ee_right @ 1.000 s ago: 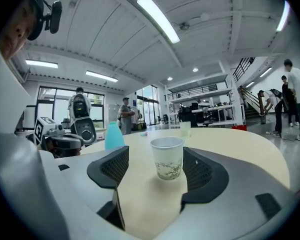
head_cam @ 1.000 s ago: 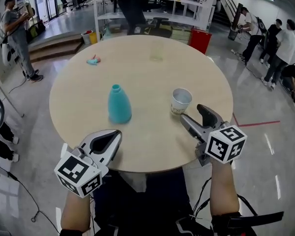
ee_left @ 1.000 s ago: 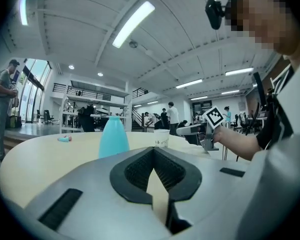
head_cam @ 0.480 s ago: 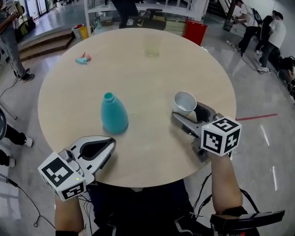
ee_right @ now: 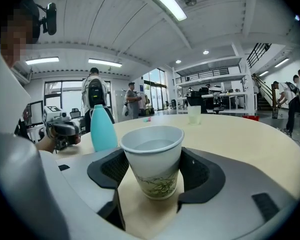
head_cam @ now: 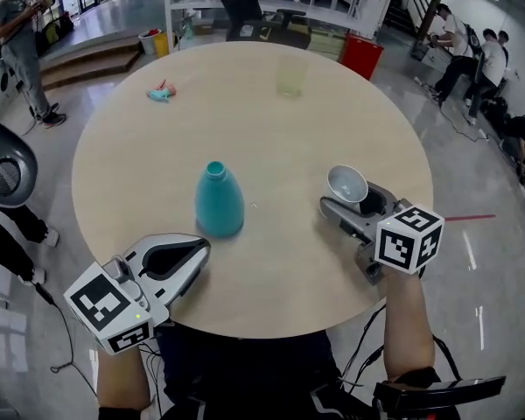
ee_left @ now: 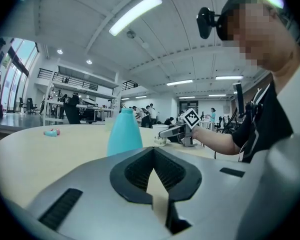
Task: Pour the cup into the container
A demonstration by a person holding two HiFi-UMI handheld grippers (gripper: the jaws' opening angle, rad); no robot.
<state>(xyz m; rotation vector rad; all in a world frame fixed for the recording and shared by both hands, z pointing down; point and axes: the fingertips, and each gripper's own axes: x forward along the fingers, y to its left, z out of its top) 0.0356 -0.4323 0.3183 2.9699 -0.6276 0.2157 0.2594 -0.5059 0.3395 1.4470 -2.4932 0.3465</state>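
A white paper cup (ee_right: 153, 160) with a green print stands between the jaws of my right gripper (head_cam: 348, 198), which is shut on its sides. What looks like clear liquid fills part of the cup (head_cam: 346, 182), and its base seems to sit on the table. The teal bottle (head_cam: 219, 204), open at the neck, stands upright mid-table to the cup's left; the same teal bottle (ee_right: 103, 128) shows in the right gripper view. My left gripper (head_cam: 203, 247) hovers at the table's near edge in front of the bottle (ee_left: 124, 132), shut and holding nothing.
The round wooden table (head_cam: 262, 121) also carries a clear plastic cup (head_cam: 290, 77) at its far side and a small pink-and-teal object (head_cam: 161, 92) at the far left. People stand around the room beyond the table. Shelving stands behind it.
My right gripper moved forward from behind the cup until its jaws came round the cup and shut on it. The left gripper stayed near the table edge. The head view shifted slightly.
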